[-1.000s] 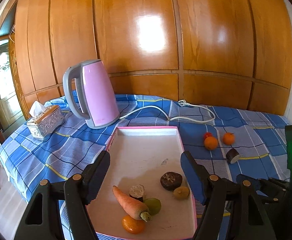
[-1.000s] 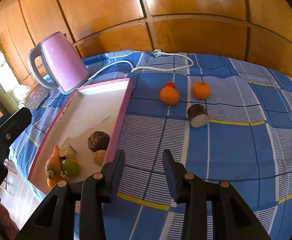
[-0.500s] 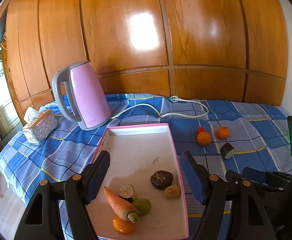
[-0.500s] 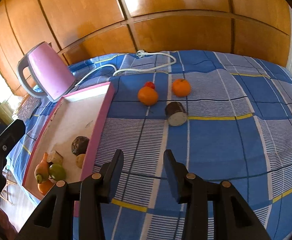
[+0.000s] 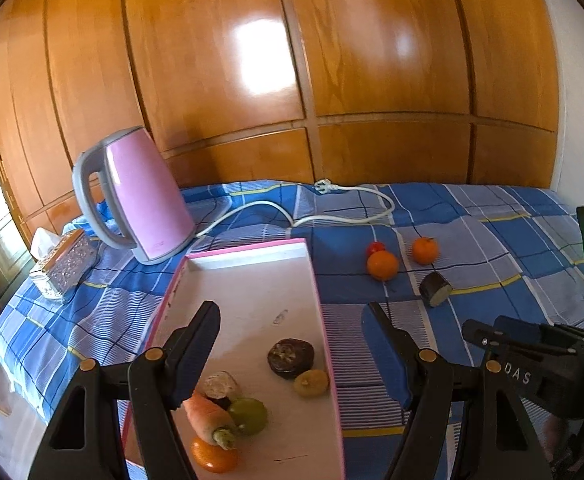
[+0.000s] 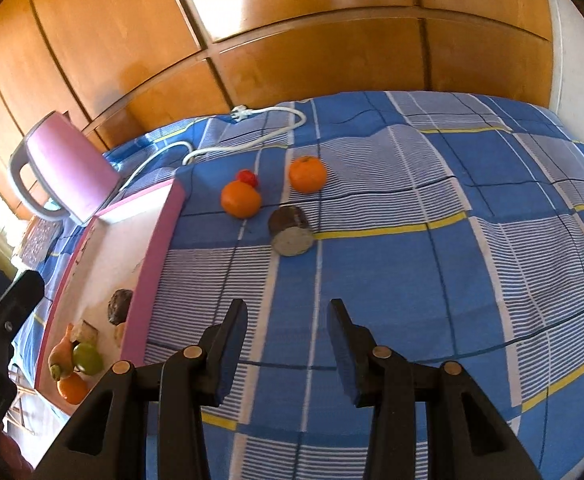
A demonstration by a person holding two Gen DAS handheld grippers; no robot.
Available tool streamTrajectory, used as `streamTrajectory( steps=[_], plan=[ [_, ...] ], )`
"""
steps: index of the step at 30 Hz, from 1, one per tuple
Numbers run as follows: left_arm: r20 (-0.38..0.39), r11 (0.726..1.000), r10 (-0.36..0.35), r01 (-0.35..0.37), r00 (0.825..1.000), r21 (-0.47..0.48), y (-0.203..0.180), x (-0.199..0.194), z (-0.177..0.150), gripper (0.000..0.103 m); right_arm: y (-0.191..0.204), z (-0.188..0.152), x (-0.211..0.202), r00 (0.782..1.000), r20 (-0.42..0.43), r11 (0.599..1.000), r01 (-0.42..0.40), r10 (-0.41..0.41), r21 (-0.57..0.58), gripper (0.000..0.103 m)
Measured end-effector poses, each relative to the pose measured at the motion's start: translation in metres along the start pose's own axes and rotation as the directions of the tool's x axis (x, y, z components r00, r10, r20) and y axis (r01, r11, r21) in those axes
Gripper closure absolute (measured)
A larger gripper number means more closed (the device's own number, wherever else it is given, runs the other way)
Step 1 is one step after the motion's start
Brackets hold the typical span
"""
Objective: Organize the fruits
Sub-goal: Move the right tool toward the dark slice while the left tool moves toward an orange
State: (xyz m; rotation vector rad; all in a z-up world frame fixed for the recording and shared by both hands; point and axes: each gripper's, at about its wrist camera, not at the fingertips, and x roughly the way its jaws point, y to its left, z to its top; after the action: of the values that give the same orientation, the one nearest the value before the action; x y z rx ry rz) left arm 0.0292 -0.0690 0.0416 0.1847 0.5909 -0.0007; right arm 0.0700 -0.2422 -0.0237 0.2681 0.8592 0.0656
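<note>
Nearest, the left claw (image 5: 289, 354) hangs over the near end of the white shallow tray with a pink rim (image 5: 316, 280), jaws spread wide with nothing between them. The right claw (image 6: 287, 344) hovers over bare blue plaid cloth (image 6: 412, 280) to the right of the tray; its jaws stand apart with a clear gap, empty.

Tray contents, near to far, left wrist view: a glossy orange mandarin (image 5: 213, 456) at the near edge; an orange carrot with a cut green stem (image 5: 207, 420) lying across it; a round green fruit (image 5: 248, 416) touching the carrot on its right; a brown-and-grey cut chunk (image 5: 219, 386) just behind the carrot. A small yellow-green fruit (image 5: 311, 382) sits by the right rim, with a dark brown wrinkled round fruit (image 5: 290, 357) just behind it. The far half of the tray is bare.

Loose pieces, right of the tray and beyond the right claw: a dark-skinned stub with a pale cut face (image 6: 291, 230) lies on its side, nearest. Behind it on the left is a larger orange (image 6: 241, 199), with a small red tomato-like fruit (image 6: 247, 176) touching its far side. A second orange with a stem end (image 6: 307, 174) sits apart to the right.

Far left: a pink electric kettle with a grey handle (image 5: 139, 196) stands just beyond the tray's far left corner; its white power cord (image 5: 344, 216) loops along the cloth, unplugged. A silver patterned tissue box (image 5: 65, 266) sits left of the kettle. Glossy wooden panelling (image 5: 292, 60) backs everything.
</note>
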Motion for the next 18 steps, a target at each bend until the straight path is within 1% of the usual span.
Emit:
streamTrajectory(
  steps=[5, 11, 16, 17, 18],
  plan=[
    [-0.024, 1.0, -0.018, 0.019, 1.0, 0.019, -0.011, 0.011, -0.001, 0.03, -0.012, 0.003, 0.003, 1.0, -0.005, 1.0, 0.014, -0.014, 0.022, 0.061],
    [-0.076, 0.998, -0.049, 0.051, 0.996, 0.024, -0.023, 0.031, -0.004, 0.03, -0.026, 0.006, 0.011, 0.999, -0.02, 0.998, 0.036, -0.035, 0.044, 0.061],
    [-0.12, 0.994, -0.104, 0.106, 0.987, 0.011, -0.03, 0.049, -0.004, 0.03, -0.034, 0.012, 0.019, 0.998, -0.029, 0.998, 0.05, -0.049, 0.046, 0.061],
    [-0.129, 0.993, -0.118, 0.119, 0.985, 0.003, -0.03, 0.052, -0.003, 0.032, -0.034, 0.013, 0.02, 0.998, -0.03, 0.998, 0.05, -0.049, 0.045, 0.061],
    [-0.14, 0.991, -0.136, 0.136, 0.981, -0.008, -0.03, 0.057, -0.003, 0.037, -0.035, 0.014, 0.021, 0.998, -0.032, 0.998, 0.048, -0.046, 0.042, 0.061]
  ],
)
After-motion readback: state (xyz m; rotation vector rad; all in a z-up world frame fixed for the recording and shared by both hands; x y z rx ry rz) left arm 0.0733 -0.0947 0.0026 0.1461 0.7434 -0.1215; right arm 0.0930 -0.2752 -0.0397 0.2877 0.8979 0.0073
